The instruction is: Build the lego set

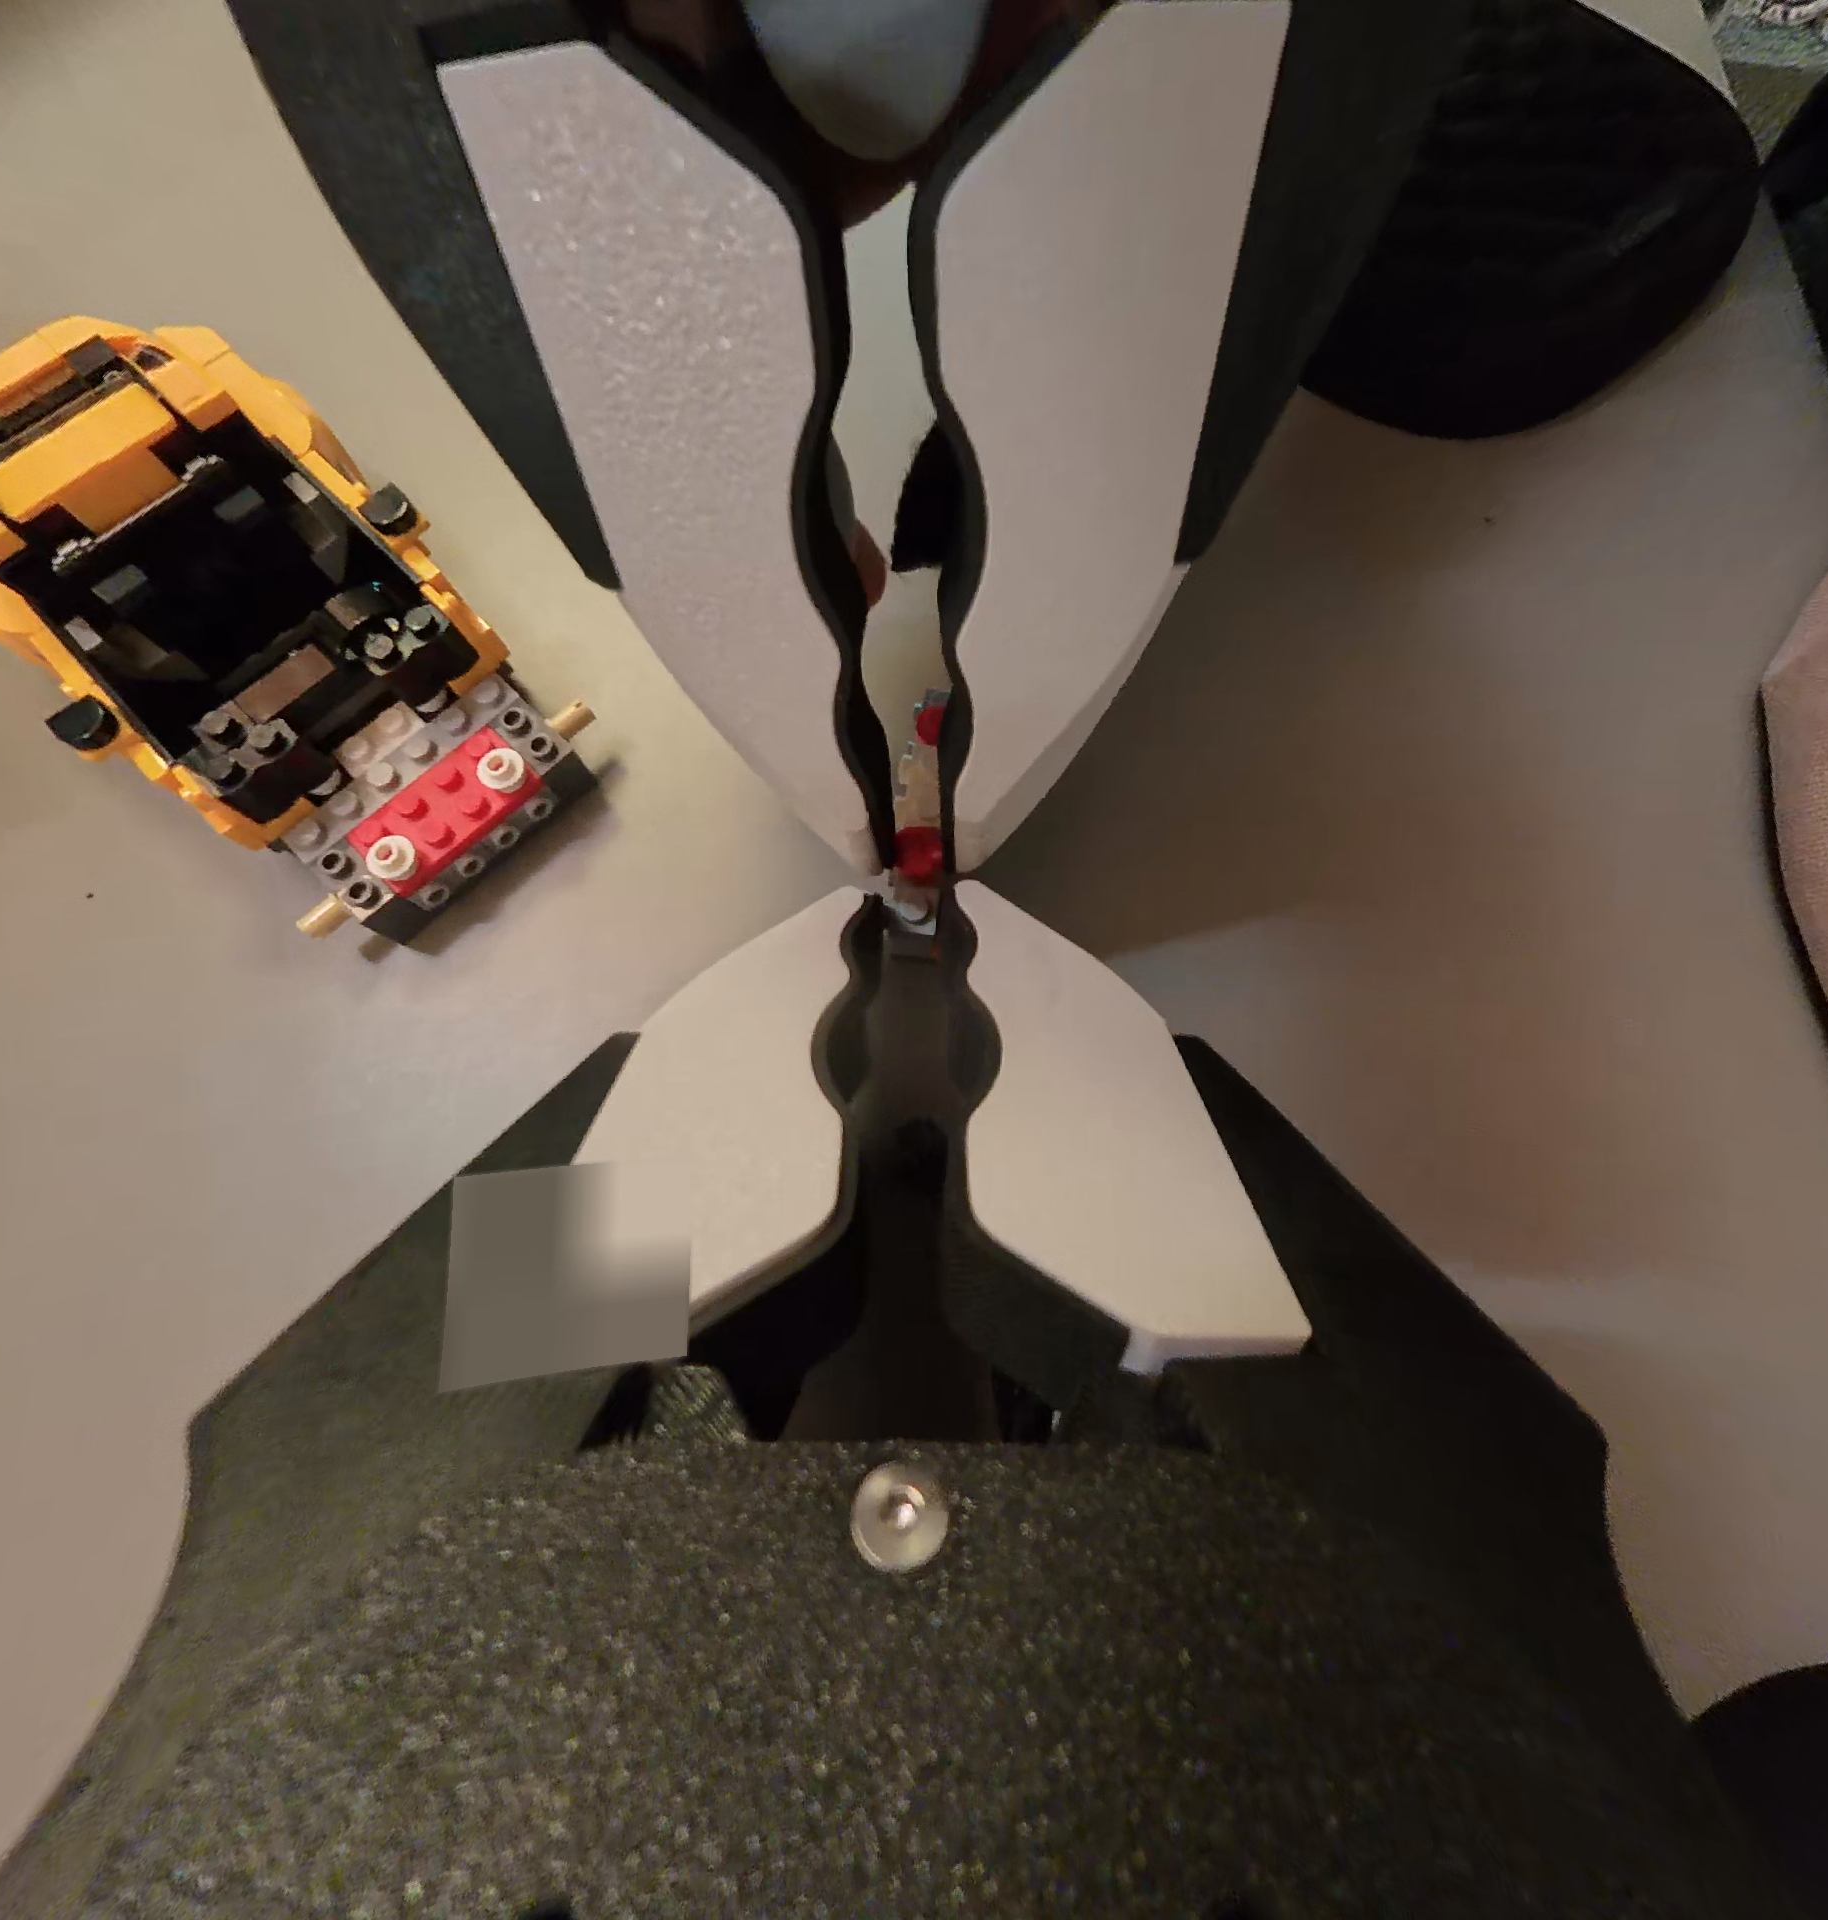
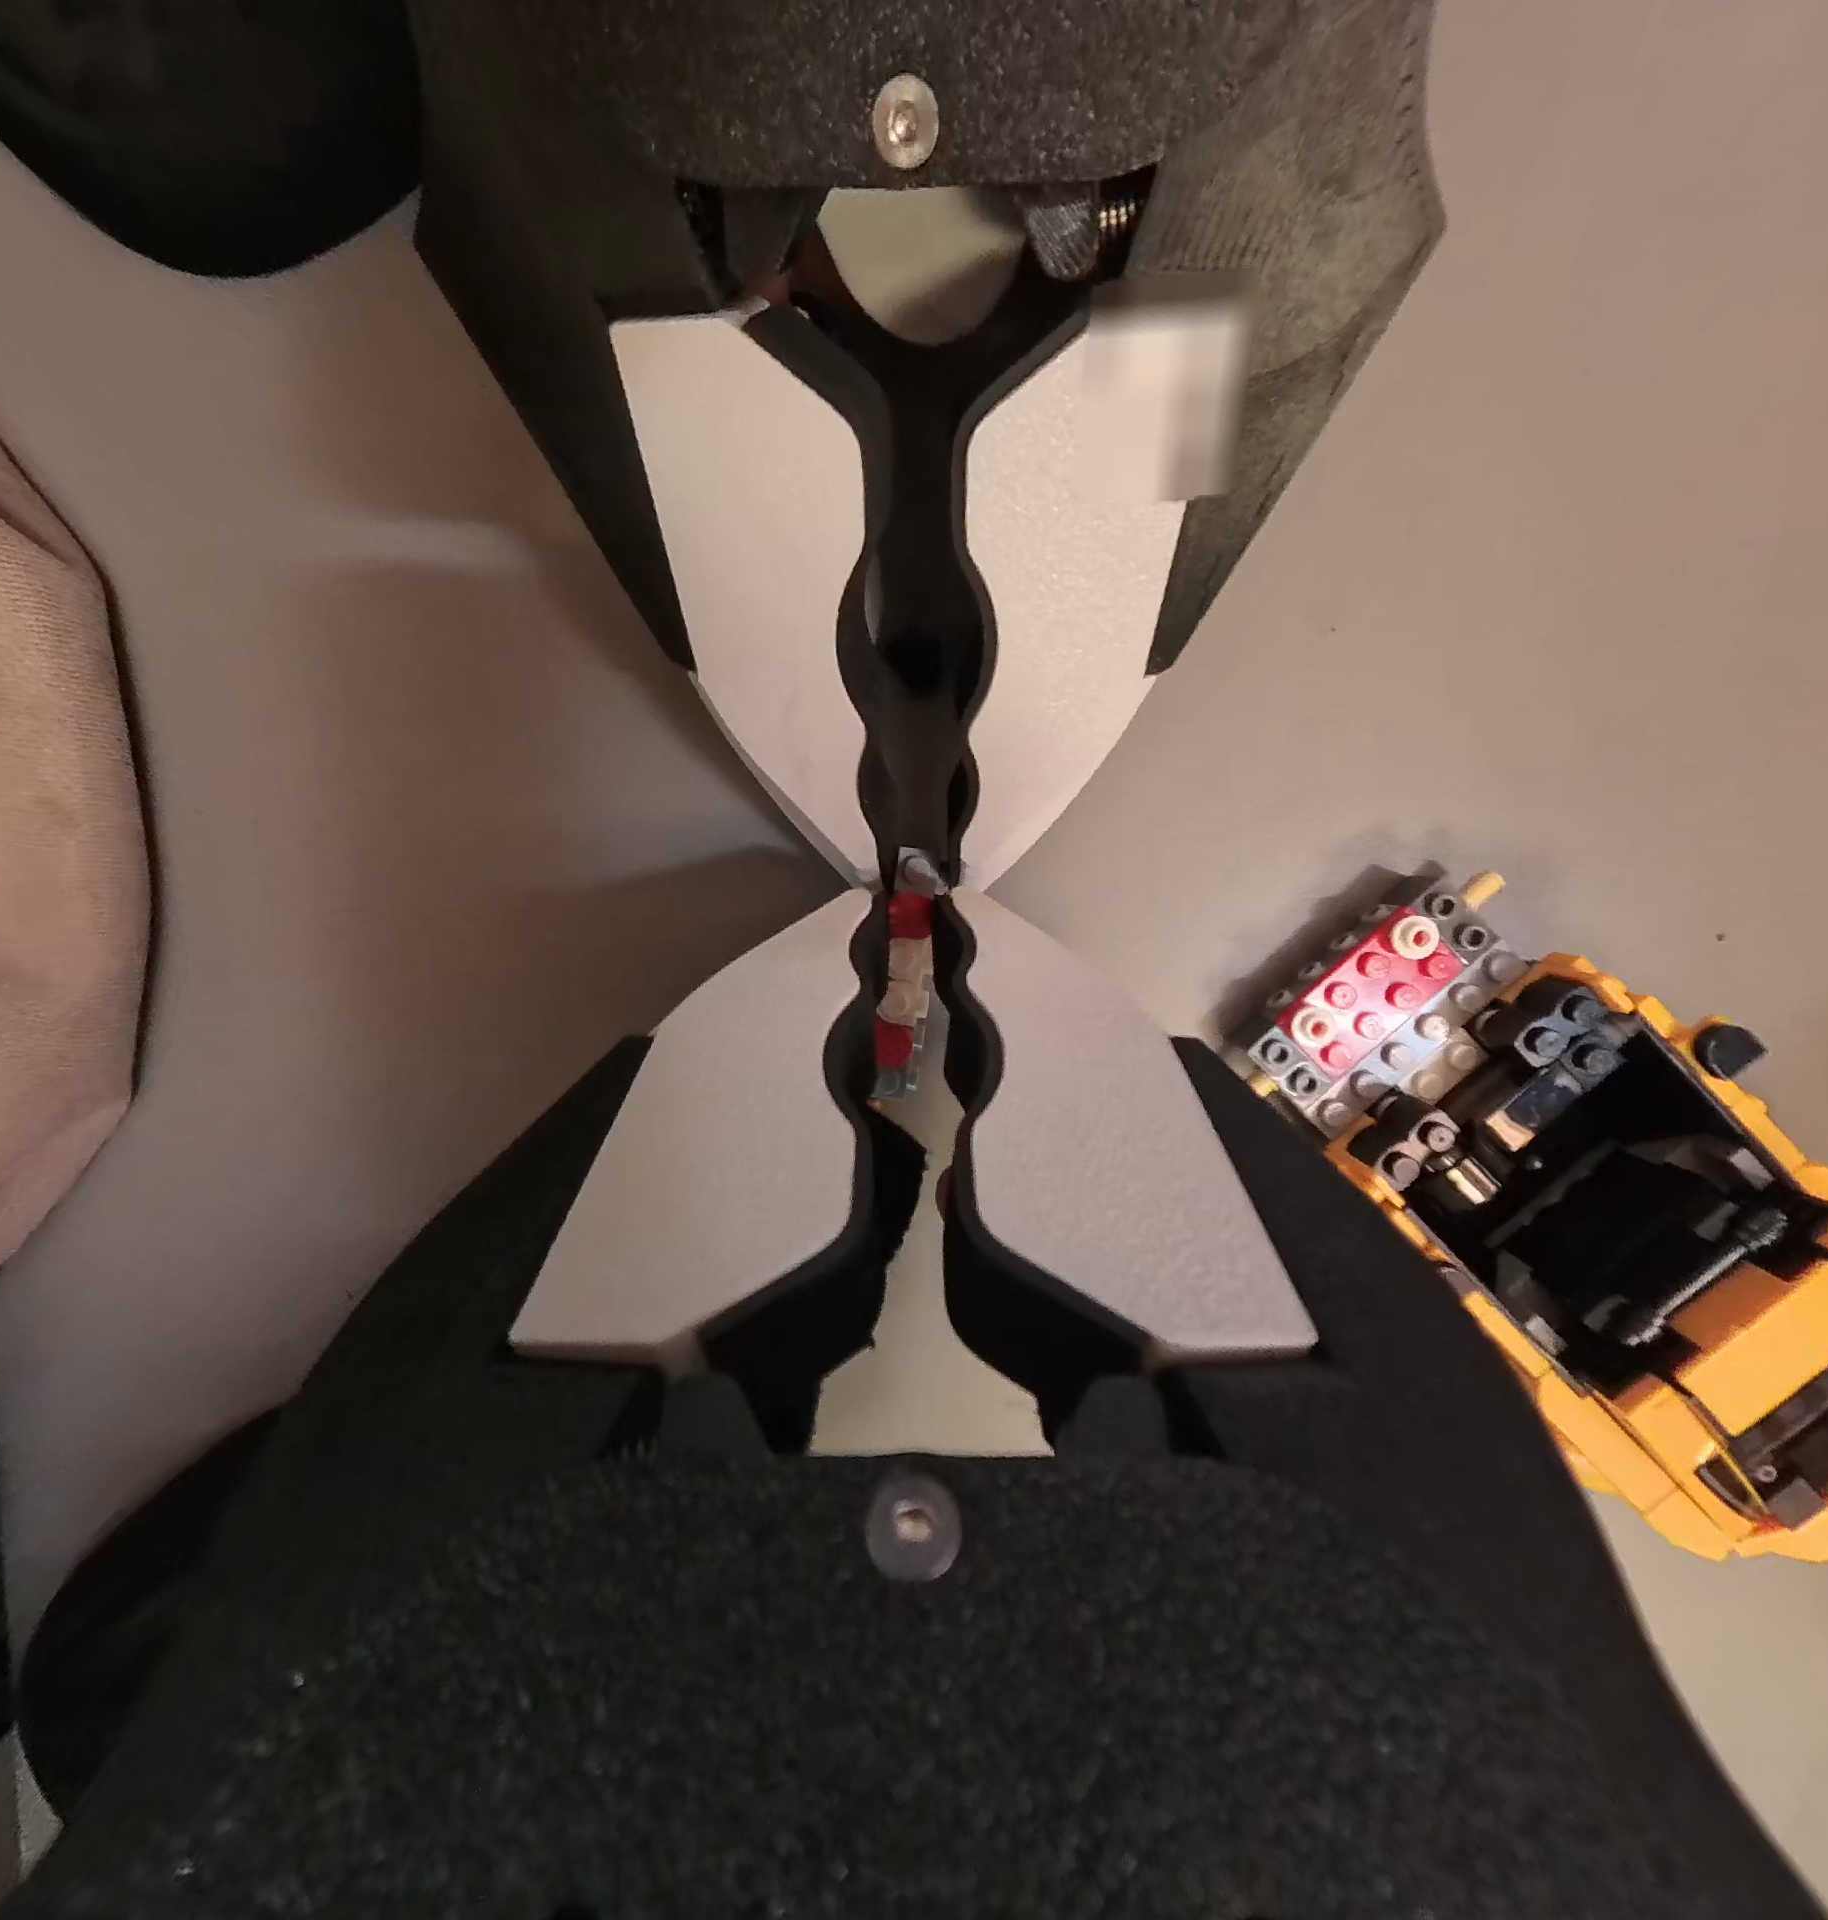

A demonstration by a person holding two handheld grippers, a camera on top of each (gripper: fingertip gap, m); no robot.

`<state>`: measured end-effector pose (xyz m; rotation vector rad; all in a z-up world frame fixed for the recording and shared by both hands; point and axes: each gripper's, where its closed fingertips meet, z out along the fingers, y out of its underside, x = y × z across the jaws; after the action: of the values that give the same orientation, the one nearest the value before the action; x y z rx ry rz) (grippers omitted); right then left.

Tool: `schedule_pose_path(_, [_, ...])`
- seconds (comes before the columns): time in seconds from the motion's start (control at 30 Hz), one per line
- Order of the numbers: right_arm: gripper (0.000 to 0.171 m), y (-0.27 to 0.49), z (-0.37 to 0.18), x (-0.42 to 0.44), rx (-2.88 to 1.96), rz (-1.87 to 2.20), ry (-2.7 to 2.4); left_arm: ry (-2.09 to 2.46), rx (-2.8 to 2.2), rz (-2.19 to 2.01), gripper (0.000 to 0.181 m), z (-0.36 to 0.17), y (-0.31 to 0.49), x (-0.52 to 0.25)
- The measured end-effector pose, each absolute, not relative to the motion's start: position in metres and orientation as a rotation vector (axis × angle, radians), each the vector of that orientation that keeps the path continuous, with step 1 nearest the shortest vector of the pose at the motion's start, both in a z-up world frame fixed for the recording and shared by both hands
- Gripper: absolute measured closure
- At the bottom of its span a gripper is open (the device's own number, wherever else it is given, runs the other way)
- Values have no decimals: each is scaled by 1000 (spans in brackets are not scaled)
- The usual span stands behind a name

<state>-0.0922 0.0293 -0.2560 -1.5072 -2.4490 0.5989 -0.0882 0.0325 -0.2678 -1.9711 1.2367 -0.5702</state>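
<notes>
I clench both my left gripper [image 1: 910,909] and right gripper [image 2: 905,914] tip-to-tip on one small grey-red-white brick strip [image 2: 902,987], to press it together away from the orange brick car [image 2: 1575,1195].

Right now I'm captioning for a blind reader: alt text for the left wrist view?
Two grippers meet tip to tip, the left gripper and right gripper both pinching a small strip of bricks. A half-built yellow toy car sits on the table at left.

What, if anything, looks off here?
Nothing is spilled or broken. The odd part is that the small brick strip is pinched at once by the left gripper and the right gripper, tip to tip. The yellow car sits wheel-less with bare axle pins, which looks merely unfinished.
</notes>
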Motion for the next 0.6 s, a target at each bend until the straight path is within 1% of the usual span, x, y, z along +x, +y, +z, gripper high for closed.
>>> schedule_pose_path(0.6, [162, 29, -259, -91, -1443, 488, -2464, 1245, -1967, -554, 171, -268, 32, -88])
